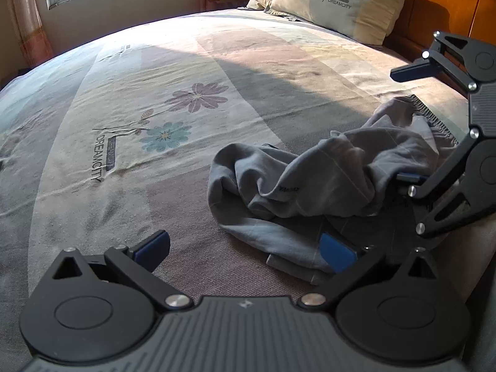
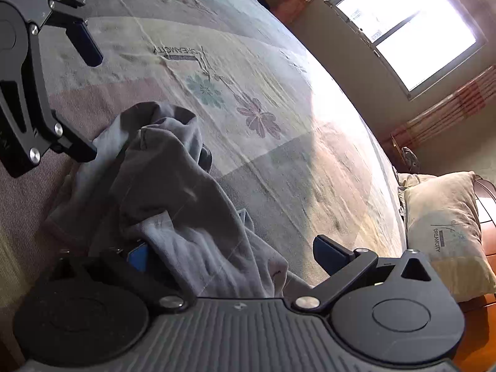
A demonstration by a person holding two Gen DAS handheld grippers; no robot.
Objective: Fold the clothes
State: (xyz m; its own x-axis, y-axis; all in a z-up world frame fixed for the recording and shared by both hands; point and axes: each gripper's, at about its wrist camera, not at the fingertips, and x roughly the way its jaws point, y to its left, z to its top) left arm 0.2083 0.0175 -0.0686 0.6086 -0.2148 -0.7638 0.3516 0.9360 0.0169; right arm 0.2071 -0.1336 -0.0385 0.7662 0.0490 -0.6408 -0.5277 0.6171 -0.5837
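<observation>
both hand-held grippers sit closest to view. left hand-held gripper [image 1: 245, 248]: jaws spread wide, one blue pad resting against the near edge of the garment, nothing clamped. right hand-held gripper [image 2: 235, 251]: jaws at full spread, cloth draped between them, pads not pressing on it. grey garment [image 1: 310, 183], apparently shorts with an elastic waistband, lies crumpled on the bed [image 1: 124, 186] near the near edge, toward the headboard side. task judged barely begun: no flat layer, no fold visible; spreading, smoothing and folding all remain. bedsheet lettering reads "dreamcity" beside printed flowers; pillow [image 1: 338, 0] by the headboard carries the same word. small print on the garment illegible
</observation>
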